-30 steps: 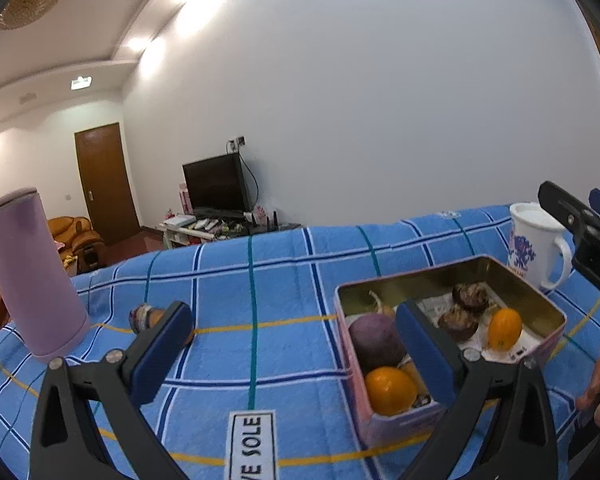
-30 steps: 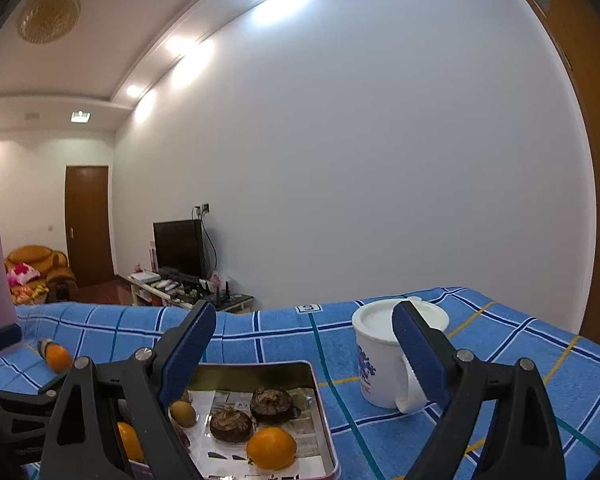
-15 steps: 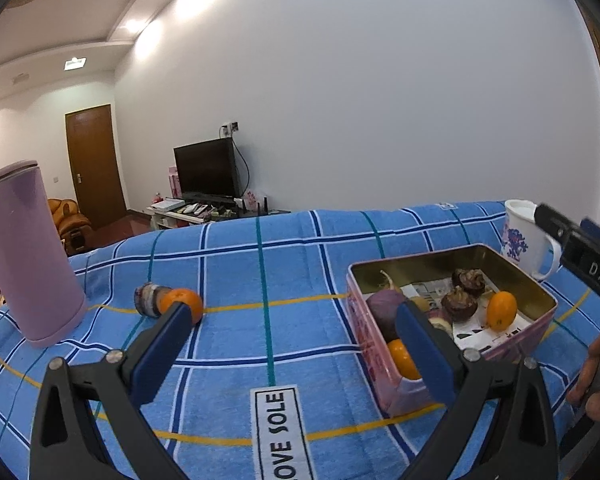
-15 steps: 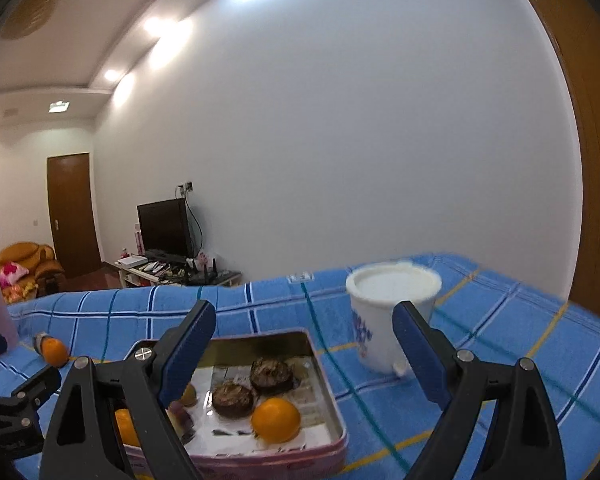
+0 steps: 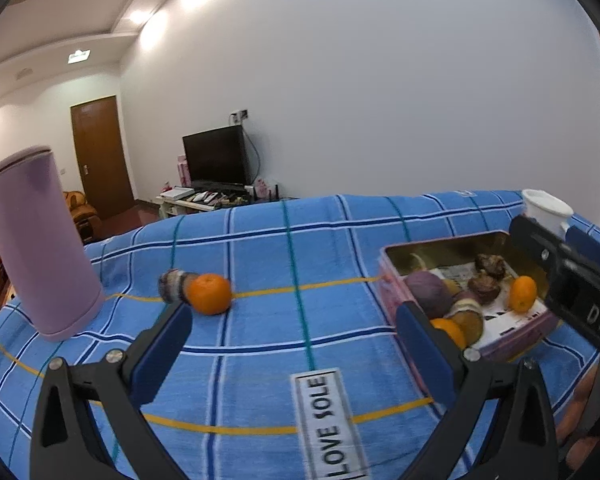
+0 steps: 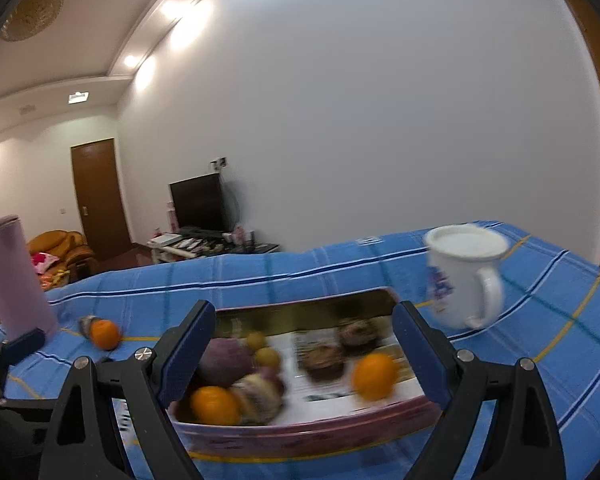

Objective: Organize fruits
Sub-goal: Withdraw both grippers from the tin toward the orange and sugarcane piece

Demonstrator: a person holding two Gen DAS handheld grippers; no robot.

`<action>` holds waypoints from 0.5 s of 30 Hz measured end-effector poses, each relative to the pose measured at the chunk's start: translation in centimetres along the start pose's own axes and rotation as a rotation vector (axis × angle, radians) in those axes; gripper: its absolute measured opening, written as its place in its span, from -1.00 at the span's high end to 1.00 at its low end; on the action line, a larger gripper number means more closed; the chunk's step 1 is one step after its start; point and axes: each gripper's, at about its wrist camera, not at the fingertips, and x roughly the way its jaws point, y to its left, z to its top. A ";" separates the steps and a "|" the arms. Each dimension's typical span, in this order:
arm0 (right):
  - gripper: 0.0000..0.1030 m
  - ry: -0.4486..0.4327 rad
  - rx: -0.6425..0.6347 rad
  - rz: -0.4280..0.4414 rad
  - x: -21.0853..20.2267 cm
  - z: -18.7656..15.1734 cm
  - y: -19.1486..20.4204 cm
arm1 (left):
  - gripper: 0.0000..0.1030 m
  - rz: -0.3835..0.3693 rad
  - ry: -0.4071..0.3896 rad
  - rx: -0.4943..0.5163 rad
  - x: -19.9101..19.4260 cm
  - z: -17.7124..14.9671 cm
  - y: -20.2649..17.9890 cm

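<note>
Left claw (image 5: 290, 330) wide, empty. White label (image 5: 330, 426) reading "LOVE SOLE" lies on blue plaid cloth (image 5: 260, 248) between its fingers – loose orange (image 5: 210, 294) just past left finger. Right claw (image 6: 302, 346) wide, empty (view blurred); fruit tin (image 6: 308, 428) directly ahead, mug (image 6: 464, 276) beyond right finger.

Left tongs (image 5: 292, 334) and right tongs (image 6: 300, 344): jaws spread wide, nothing gripped, both angled slightly downward.

White label (image 5: 329, 426) sewn on blue checked cloth (image 5: 260, 248), at 6 o'clock in the left view, reads "LOVE SOLE". Black right hand-held gripper (image 5: 572, 280) body at 3 o'clock shows white letters "DAS", cut off. Mug (image 6: 462, 276) print too blurred to read.
</note>
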 end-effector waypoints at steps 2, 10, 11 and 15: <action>-0.77 0.000 -0.004 0.015 0.1 -0.1 1.2 | -1.00 0.017 -0.006 0.004 0.0 -0.1 0.8; -0.77 0.012 -0.039 0.090 0.5 -0.7 6.1 | -1.00 0.091 0.012 -0.019 0.7 -0.2 4.7; -0.77 0.015 -0.040 0.098 0.6 -0.7 6.5 | -1.00 0.101 0.012 -0.021 0.7 -0.3 5.3; -0.77 0.021 -0.040 0.125 0.8 -1.0 8.4 | -1.00 0.131 0.007 -0.023 0.8 -0.4 6.9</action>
